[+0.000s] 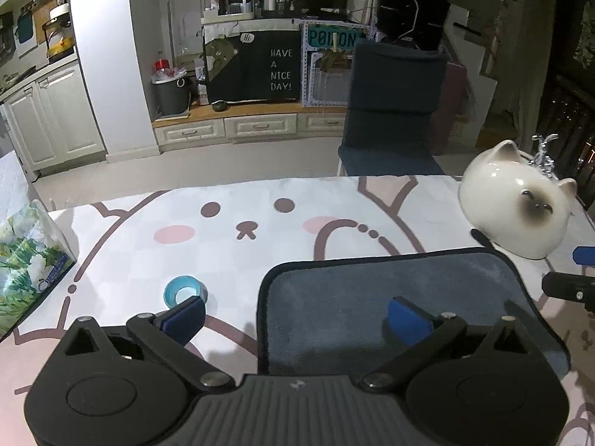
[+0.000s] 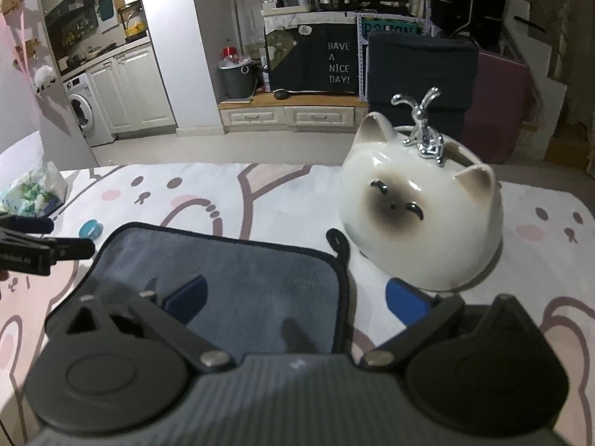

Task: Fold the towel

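A grey-blue towel (image 1: 390,282) with a dark hem lies flat on the cartoon-print table cover (image 1: 230,238); it also shows in the right wrist view (image 2: 238,271). My left gripper (image 1: 297,316) is open and empty, straddling the towel's near left edge. My right gripper (image 2: 297,297) is open and empty, straddling the towel's near right edge. The right gripper shows at the right border of the left wrist view (image 1: 572,286). The left gripper shows at the left border of the right wrist view (image 2: 41,249).
A white ceramic cat pot (image 2: 420,219) with a silver figure stands just right of the towel's far corner. A small blue tape roll (image 1: 185,290) lies left of the towel. A tissue pack (image 1: 26,264) sits at the table's left. A dark chair (image 1: 394,104) stands behind the table.
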`<state>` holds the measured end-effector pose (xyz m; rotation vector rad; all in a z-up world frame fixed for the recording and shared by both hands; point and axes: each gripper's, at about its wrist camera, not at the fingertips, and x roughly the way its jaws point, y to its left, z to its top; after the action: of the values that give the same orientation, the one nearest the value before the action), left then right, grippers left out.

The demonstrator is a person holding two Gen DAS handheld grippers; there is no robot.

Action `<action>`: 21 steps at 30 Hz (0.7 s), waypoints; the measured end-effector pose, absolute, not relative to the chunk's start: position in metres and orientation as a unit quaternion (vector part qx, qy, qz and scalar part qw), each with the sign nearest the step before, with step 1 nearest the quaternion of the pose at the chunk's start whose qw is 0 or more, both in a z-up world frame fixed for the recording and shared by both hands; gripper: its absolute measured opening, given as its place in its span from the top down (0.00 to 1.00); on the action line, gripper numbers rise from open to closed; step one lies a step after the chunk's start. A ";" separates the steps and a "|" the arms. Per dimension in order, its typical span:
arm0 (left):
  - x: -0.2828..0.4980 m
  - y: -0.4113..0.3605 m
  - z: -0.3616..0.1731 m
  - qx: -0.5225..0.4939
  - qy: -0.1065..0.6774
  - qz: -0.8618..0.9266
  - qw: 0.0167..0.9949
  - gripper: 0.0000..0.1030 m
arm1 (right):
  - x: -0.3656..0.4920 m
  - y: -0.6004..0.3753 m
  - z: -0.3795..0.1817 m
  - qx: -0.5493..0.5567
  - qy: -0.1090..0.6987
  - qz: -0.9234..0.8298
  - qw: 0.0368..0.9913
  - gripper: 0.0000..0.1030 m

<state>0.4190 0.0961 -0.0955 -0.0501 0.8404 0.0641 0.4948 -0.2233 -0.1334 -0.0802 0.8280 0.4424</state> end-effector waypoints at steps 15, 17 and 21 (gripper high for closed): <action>0.383 0.076 -0.057 -0.022 0.392 0.030 0.919 0.00 | 0.456 -0.235 -0.093 -0.028 0.387 0.210 0.897 0.00; 0.377 0.074 -0.052 -0.023 0.389 0.029 0.921 0.00 | 0.450 -0.236 -0.088 -0.029 0.386 0.210 0.898 0.00; 0.366 0.071 -0.042 -0.026 0.383 0.027 0.923 0.00 | 0.437 -0.237 -0.079 -0.026 0.383 0.212 0.899 0.00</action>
<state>0.3659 0.0714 -0.0423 -0.0527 0.7858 0.0554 0.4375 -0.2369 -0.0793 -0.0544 0.7931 0.4390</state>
